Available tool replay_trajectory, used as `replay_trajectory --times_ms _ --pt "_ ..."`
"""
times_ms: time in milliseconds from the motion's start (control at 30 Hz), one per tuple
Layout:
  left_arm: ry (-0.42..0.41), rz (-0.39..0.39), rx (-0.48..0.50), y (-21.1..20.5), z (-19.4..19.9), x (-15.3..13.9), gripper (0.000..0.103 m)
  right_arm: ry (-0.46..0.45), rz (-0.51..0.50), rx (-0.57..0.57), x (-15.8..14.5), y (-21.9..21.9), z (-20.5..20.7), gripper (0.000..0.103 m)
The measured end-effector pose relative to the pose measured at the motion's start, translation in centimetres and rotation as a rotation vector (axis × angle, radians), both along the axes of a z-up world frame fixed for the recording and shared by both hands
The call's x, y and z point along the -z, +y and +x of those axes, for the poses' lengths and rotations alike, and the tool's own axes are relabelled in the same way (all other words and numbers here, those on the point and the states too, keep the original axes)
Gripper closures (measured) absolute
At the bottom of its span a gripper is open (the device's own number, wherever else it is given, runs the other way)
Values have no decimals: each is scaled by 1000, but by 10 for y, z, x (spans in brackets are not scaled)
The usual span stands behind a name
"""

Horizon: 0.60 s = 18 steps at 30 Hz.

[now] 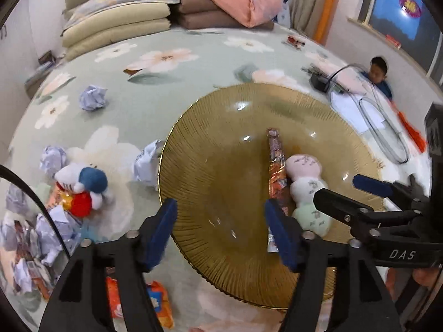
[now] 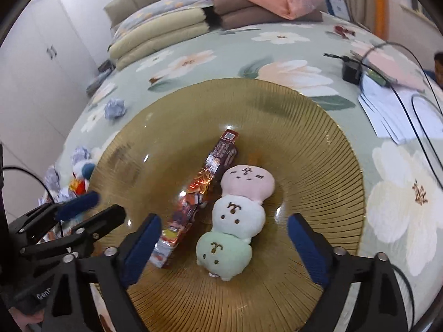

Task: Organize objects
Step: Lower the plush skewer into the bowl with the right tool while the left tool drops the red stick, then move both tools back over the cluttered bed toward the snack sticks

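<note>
A large amber ribbed glass plate (image 1: 221, 276) (image 2: 318, 149) lies on the flowered bedspread. On it lie a long snack packet (image 1: 275, 166) (image 2: 205, 188) and a three-ball plush toy (image 1: 306, 185) (image 2: 238, 213) in pink, white and green. My left gripper (image 1: 220, 232) is open and empty above the plate's near left part. My right gripper (image 2: 224, 246) is open, its fingers on either side of the plush's green end, not touching it. It also shows in the left wrist view (image 1: 349, 191). The left gripper shows at the left of the right wrist view (image 2: 91, 207).
Left of the plate lie crumpled paper balls (image 1: 92, 98), a blue-and-white plush doll (image 1: 83, 185), an orange snack bag (image 1: 157, 301) and a heap of paper and wrappers (image 1: 33, 238). Pillows and folded quilts (image 1: 155, 8) are stacked at the back. Cables, papers and a black adapter (image 2: 351, 70) lie to the right.
</note>
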<state>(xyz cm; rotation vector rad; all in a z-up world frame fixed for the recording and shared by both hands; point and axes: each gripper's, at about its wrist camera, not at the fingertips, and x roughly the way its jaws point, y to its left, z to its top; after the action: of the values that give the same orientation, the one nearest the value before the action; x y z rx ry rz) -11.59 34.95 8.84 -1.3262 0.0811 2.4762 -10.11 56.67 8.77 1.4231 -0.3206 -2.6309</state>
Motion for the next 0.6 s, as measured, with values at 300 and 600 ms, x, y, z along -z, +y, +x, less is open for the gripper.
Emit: replay_trajectory --times_ms 300,600 --pt "59 -128 -117 -39 14 -32 0 60 -24 3 -32 -20 13 0" --pt "47 -175 -228 -111 32 -31 0 94 -24 -123 -50 -105 22 0"
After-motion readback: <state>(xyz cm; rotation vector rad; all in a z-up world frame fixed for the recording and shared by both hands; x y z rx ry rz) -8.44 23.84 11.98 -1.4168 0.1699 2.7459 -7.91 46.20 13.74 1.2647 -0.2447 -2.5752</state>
